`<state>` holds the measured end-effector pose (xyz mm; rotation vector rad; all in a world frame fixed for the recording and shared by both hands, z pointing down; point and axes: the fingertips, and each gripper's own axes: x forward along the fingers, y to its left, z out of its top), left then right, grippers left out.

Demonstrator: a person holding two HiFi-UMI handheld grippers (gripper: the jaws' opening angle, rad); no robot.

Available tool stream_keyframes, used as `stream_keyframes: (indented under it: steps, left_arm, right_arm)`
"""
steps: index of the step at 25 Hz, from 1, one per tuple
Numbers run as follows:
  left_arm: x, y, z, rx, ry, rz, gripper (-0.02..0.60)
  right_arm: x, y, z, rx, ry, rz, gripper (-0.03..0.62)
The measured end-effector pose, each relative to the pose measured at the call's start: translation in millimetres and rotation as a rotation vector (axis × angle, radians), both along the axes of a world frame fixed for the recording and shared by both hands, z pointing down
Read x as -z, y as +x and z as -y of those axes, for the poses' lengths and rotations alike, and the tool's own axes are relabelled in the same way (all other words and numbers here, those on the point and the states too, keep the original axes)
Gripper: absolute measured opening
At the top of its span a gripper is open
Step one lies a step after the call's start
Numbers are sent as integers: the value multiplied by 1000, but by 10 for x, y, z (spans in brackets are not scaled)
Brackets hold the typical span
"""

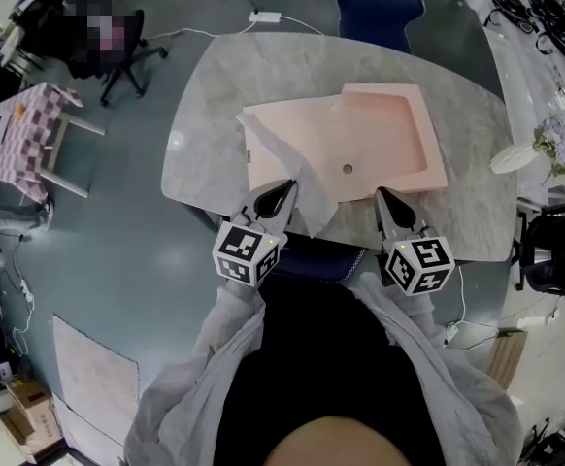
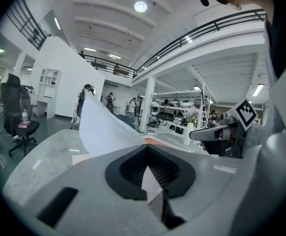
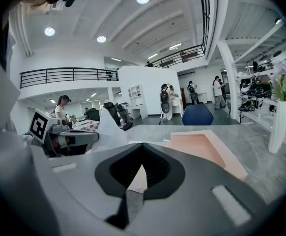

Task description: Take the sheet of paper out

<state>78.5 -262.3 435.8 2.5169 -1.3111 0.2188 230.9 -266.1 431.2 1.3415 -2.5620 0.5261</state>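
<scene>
jaws on the left gripper (image 1: 282,190) pinch the sheet of paper (image 1: 273,149), lifted at the pink folder's (image 1: 389,134) left; the right gripper's (image 1: 383,197) are pressed together at its near edge. mid-pull i'd say — next, draw the sheet clear.

The head camera looked steeply down from above the marble table (image 1: 205,95). The two gripper cameras sat low and close, facing across it; all shared the pink tray (image 1: 389,139).

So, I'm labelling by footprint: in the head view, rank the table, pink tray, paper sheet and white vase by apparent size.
Largest first:
table
pink tray
paper sheet, lifted and foreshortened, so less sure
white vase
</scene>
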Motion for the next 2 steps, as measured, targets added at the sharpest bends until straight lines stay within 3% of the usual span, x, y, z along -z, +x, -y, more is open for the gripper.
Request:
stream_keyframes:
  steps: [2]
  left_arm:
    - [0, 17, -4, -1, -2, 2, 0]
  right_arm:
    - [-4, 9, -10, 1, -4, 1, 8]
